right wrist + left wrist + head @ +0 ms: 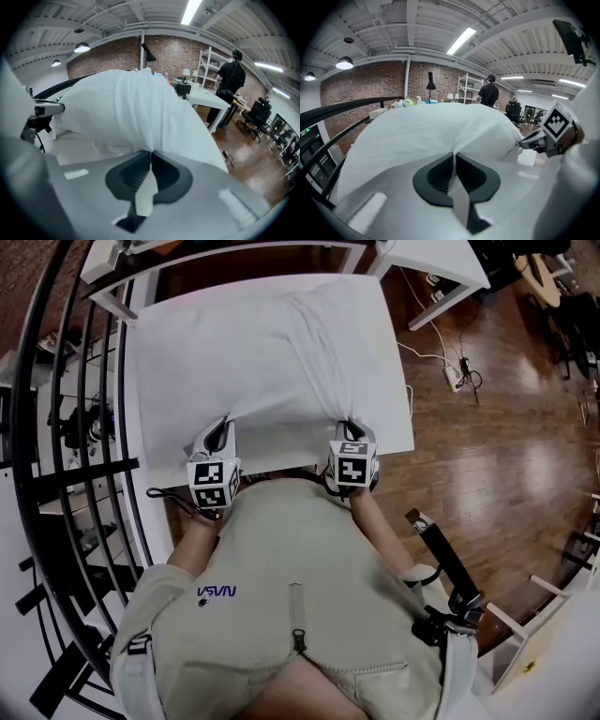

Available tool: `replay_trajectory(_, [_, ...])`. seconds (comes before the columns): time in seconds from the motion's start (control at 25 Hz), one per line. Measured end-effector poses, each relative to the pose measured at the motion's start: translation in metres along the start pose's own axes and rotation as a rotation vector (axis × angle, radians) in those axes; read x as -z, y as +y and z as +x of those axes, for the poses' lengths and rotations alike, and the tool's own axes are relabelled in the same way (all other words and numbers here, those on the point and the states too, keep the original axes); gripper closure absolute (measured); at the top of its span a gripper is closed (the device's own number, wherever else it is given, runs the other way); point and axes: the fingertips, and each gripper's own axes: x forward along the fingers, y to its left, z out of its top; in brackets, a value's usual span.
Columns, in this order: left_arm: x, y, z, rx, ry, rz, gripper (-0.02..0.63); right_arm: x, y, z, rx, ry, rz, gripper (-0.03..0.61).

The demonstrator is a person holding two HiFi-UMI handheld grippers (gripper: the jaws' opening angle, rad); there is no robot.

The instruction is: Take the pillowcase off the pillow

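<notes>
The plump, soft pillow (253, 357) lies on the flat white table (396, 423) and covers most of it. Its pillowcase (281, 399) is smooth white cloth, creased into a long fold toward the pillow's right side. At the pillow's near edge the left gripper (217, 439) is clamped on a thin pinch of that cloth, and a flat flap shows between its dark ribbed jaws. The right gripper (351, 430) is clamped likewise near the pillow's near right corner, with cloth bunched in ridges above it.
</notes>
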Motion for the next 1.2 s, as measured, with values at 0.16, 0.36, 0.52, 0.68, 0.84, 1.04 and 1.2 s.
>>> replay_trajectory(0.16, [0.003, -0.003, 0.005, 0.008, 0.004, 0.0, 0.591, 0.003, 0.002, 0.003, -0.01, 0.024, -0.025, 0.56])
replay_trajectory(0.36, [-0.007, -0.004, 0.009, 0.036, -0.018, -0.006, 0.555, -0.008, 0.005, 0.0, -0.058, 0.04, -0.043, 0.545])
replay_trajectory(0.52, [-0.021, -0.015, 0.001, 0.087, 0.001, 0.013, 0.509, -0.012, 0.003, -0.003, -0.131, 0.082, -0.05, 0.517])
replay_trajectory(0.68, [-0.046, -0.031, -0.017, 0.132, -0.024, 0.026, 0.489, -0.024, 0.022, -0.022, -0.317, 0.106, -0.128, 0.5])
replay_trajectory(0.84, [-0.082, -0.043, -0.022, 0.159, -0.104, 0.053, 0.488, -0.062, 0.047, -0.05, -0.439, -0.016, -0.251, 0.526])
replay_trajectory(1.04, [-0.129, -0.022, -0.002, 0.116, -0.164, 0.119, 0.417, -0.145, 0.048, -0.061, -0.448, -0.282, -0.15, 0.541])
replay_trajectory(1.2, [-0.155, -0.002, 0.026, 0.074, -0.162, 0.166, 0.363, -0.193, 0.031, -0.041, -0.353, -0.36, -0.102, 0.47])
